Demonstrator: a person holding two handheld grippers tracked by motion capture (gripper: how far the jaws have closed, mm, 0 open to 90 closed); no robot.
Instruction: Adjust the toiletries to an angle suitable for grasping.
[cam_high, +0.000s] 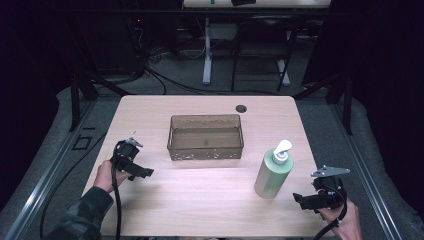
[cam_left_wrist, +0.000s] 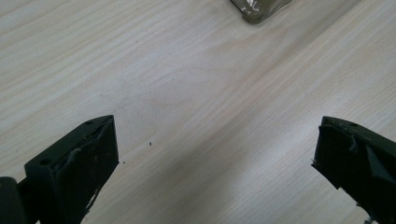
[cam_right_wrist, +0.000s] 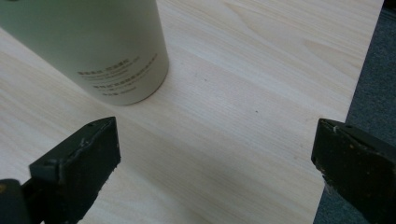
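A pale green pump bottle (cam_high: 273, 172) with a white pump stands upright on the right half of the wooden table (cam_high: 210, 205). A clear brownish plastic bin (cam_high: 205, 137) sits at the table's middle, and nothing shows inside it. My left gripper (cam_high: 146, 173) hovers at the table's left side, open, with bare wood between its jaws (cam_left_wrist: 215, 154); a corner of the bin (cam_left_wrist: 257, 11) shows at the top of that view. My right gripper (cam_high: 298, 198) is low at the front right, open, just right of the bottle. The bottle's base (cam_right_wrist: 102, 51) stands ahead and left of my right gripper (cam_right_wrist: 215, 154).
The table has a round cable hole (cam_high: 241, 108) at its back edge. Its right edge (cam_right_wrist: 355, 102) lies close to my right gripper, with grey floor beyond. Black stands, cables and another desk's legs stand behind the table.
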